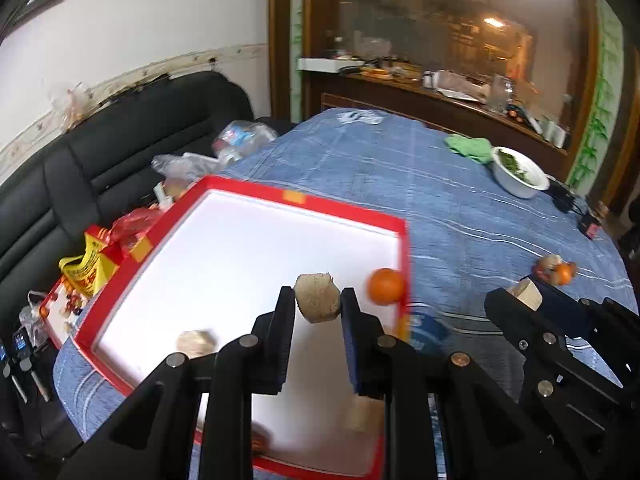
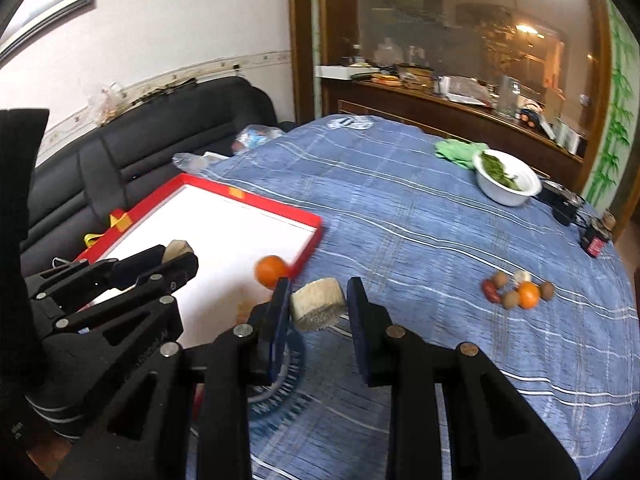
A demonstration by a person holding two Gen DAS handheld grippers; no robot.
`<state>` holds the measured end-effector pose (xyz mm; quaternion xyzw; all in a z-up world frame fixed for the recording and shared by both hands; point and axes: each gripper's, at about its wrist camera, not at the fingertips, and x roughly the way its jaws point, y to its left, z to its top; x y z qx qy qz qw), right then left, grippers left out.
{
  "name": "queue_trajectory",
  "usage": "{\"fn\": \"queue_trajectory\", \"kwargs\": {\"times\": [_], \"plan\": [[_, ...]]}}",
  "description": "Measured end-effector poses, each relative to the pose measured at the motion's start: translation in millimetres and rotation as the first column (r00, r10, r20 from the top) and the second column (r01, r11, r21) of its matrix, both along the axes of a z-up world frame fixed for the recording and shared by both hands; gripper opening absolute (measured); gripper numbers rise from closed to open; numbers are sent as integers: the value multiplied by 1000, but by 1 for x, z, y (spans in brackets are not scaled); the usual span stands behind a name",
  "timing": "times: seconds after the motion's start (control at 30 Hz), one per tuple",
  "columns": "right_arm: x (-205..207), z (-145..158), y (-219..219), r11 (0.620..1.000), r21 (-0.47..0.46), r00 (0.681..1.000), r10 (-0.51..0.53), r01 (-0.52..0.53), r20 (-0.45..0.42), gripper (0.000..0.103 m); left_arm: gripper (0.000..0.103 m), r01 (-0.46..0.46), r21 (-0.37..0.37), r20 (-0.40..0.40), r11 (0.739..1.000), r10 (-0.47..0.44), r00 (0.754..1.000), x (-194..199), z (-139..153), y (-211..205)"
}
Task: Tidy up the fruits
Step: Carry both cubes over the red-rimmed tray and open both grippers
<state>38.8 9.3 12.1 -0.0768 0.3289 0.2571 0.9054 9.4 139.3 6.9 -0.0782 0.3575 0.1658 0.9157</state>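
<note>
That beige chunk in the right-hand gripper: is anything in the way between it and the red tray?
Nothing visible blocks it. The right gripper, shut on the beige chunk, hangs over bare blue tablecloth just outside the red tray. An orange sits inside the near corner, so the chunk should land clear of it.

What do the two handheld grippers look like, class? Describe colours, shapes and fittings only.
Both the left gripper and the right gripper are matt black plastic linkages of angular bars with triangular cut-outs, joined by round silver and copper-coloured pins. Each has two flat, upright fingers lined with dark blue pads. No cables, sleeves or hands are visible.
</note>
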Motion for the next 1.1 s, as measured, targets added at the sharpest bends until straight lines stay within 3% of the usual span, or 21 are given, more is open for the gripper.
{"fn": "queue_trajectory", "kwargs": {"times": [0.4, 0.73, 0.77, 0.8, 0.83, 0.9, 1.1], "plan": [[8, -26, 68, 996, 5, 994, 94, -94, -53, 31, 21, -148, -17, -60, 989, 147, 987, -7, -28, 79], [18, -55, 95, 991, -14, 984, 130, -133, -125, 32, 24, -189, -9, -103, 982, 187, 977, -9, -41, 95], [18, -56, 95, 991, -20, 985, 126, -129, -122, 41, 27, -191, 1, -108, 981, 191, 976, -9, -41, 95], [17, -57, 93, 992, -17, 985, 121, -124, -119, 55, 34, -195, 10, -107, 981, 195, 975, -11, -41, 95], [16, -57, 92, 993, -8, 986, 119, -121, -121, 63, 42, -197, 8, -102, 980, 197, 975, -11, -41, 95], [14, -56, 89, 993, 9, 985, 120, -119, -121, 65, 50, -204, 11, -82, 979, 204, 976, -18, -38, 95], [-23, -50, 84, 972, 90, 959, 228, -215, -169, 65, 52, -206, 27, -73, 978, 208, 975, -30, -39, 98]]}}
